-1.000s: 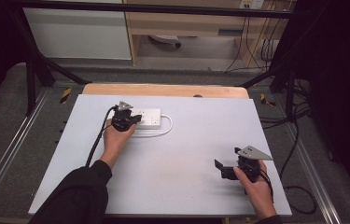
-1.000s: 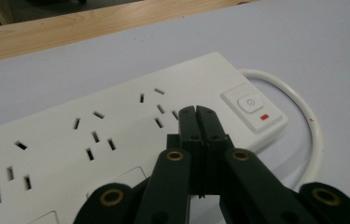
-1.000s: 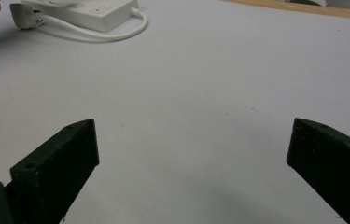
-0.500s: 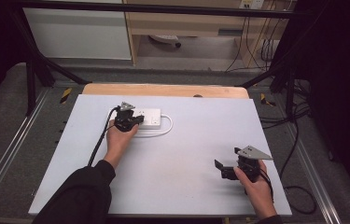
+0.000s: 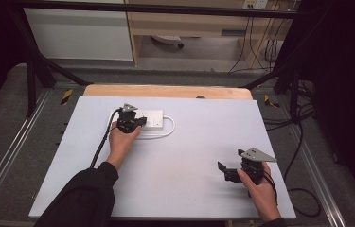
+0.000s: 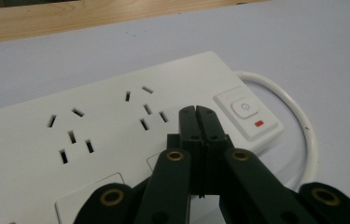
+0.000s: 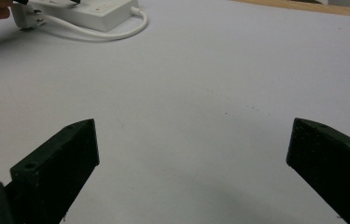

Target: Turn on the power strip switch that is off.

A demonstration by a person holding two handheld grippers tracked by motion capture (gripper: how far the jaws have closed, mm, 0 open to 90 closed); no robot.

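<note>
Just closed left gripper (image 6: 195, 111) over power strip (image 6: 98, 135)

White power strip (image 6: 93, 140), white cord (image 6: 298, 116), small red light (image 6: 258, 123) by its switch. Pale grey-blue tabletop (image 5: 189, 156) with a light wood edge (image 5: 165, 91). Black left gripper (image 6: 196, 116), black right gripper (image 5: 229, 172). Black sleeve (image 5: 85, 194).

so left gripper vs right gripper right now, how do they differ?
Jaws: the left gripper is shut, pads pressed together; the right gripper stands wide open with nothing between. Place: the left gripper hovers over the white power strip, tips close to its switch; the right gripper sits over bare table, far from the strip. Shared: both black, hand-held, with a grey plate on top.
</note>
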